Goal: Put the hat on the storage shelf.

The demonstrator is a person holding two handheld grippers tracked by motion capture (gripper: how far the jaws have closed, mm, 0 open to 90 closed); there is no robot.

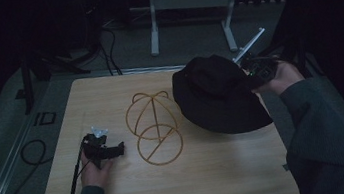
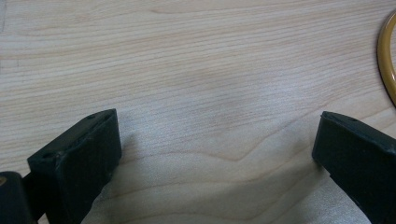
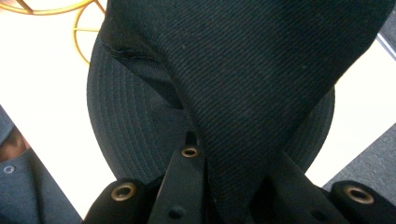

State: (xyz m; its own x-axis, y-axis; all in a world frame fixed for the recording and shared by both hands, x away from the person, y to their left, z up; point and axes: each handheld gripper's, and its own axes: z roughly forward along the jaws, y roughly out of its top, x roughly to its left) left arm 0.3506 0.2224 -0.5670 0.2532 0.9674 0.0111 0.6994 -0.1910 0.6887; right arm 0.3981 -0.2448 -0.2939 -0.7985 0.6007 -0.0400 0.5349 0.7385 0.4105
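Observation:
A black bucket hat (image 1: 220, 95) lies tilted on the right half of the wooden table (image 1: 210, 172), its far side lifted. My right gripper (image 1: 253, 72) is shut on the hat's crown fabric (image 3: 243, 93), which bunches between the jaws in the right gripper view, the brim (image 3: 126, 126) hanging below. A gold wire hat stand (image 1: 155, 127) sits at the table's middle, just left of the hat. My left gripper (image 1: 116, 149) rests low on the table left of the stand. Its jaws stand wide apart over bare wood, the stand's ring (image 2: 385, 56) at the right edge of its view.
A black cable (image 1: 73, 183) trails from the left gripper off the table's front left. A white table frame (image 1: 188, 9) stands on the floor beyond the table's far edge. Sleeved forearms (image 1: 326, 132) come in from the bottom.

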